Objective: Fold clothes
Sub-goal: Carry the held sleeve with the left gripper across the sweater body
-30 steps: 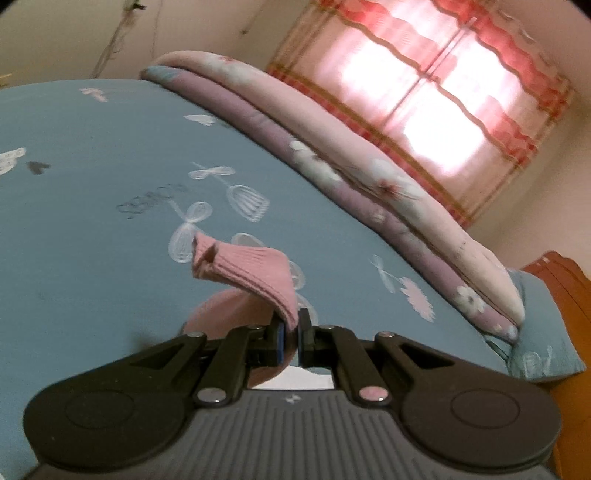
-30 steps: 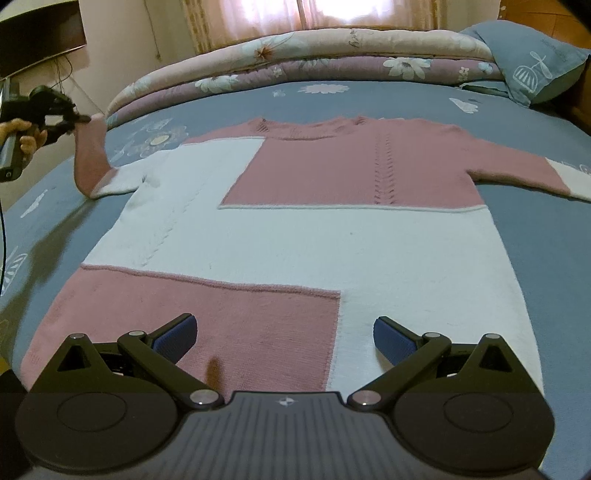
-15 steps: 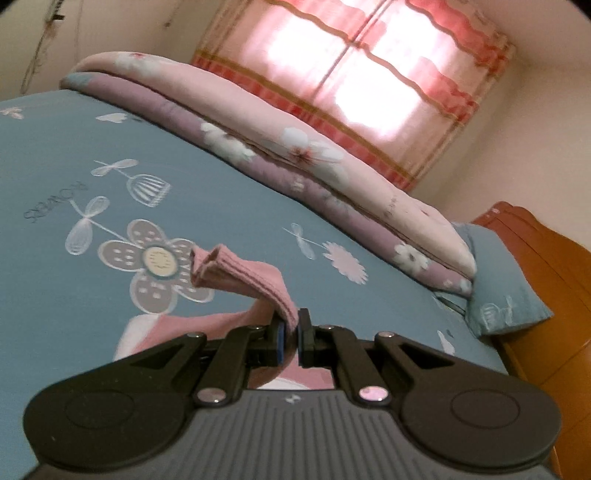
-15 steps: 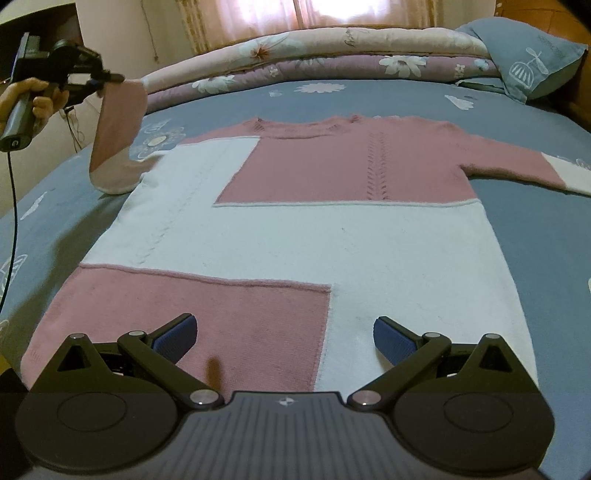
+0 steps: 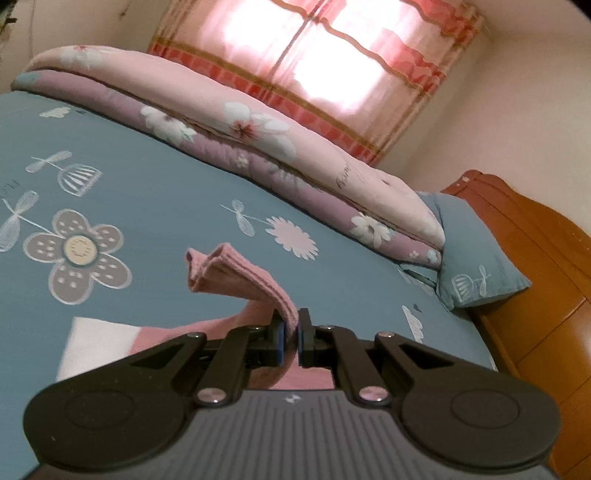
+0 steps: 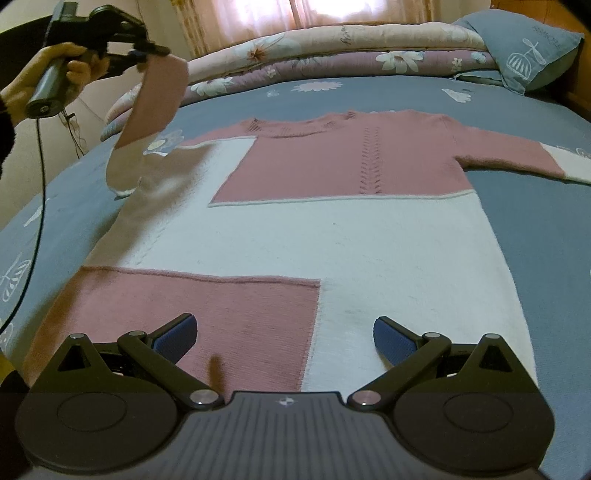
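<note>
One sleeve (image 6: 155, 99) of the pink-and-white sweater (image 6: 332, 236), spread flat on the bed (image 6: 535, 221), hangs pinched by its cuff in your left gripper (image 5: 290, 332), lifted clear so it can swing across the body. Your right gripper (image 6: 284, 338) hovers over the hem, fingers spread wide and holding nothing, likely ready to pin it.

Dark cursive handwriting-style lettering is printed on the pink floral folded quilt (image 5: 343, 181), too small and slanted to read. Small dark capital letters sit, upside down, on the blue-grey pillowcase with a white birdcage drawing (image 6: 543, 31); they cannot be made out.
</note>
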{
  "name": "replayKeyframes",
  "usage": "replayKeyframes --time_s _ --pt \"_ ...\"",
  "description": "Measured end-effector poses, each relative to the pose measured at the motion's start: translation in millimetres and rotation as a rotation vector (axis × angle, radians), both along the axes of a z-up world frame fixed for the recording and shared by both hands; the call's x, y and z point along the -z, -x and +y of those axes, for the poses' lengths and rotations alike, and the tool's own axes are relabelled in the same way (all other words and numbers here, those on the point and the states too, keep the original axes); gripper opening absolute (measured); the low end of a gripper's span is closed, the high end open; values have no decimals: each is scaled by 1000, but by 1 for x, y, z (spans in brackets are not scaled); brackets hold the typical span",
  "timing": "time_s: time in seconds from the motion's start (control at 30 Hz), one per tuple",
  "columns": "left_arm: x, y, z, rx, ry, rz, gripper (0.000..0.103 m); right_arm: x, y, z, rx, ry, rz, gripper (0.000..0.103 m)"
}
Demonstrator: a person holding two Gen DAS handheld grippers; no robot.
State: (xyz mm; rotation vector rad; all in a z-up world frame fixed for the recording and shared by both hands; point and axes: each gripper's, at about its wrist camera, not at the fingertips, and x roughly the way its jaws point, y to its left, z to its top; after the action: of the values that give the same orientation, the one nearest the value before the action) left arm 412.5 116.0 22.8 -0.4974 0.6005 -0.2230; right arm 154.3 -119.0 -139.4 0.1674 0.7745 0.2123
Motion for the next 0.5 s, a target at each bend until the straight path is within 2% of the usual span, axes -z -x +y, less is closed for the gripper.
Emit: replayKeyframes --time_s 0.5 --pt "17 -23 -62 78 -11 44 4 1 3 -7 -7 -8 -2 103"
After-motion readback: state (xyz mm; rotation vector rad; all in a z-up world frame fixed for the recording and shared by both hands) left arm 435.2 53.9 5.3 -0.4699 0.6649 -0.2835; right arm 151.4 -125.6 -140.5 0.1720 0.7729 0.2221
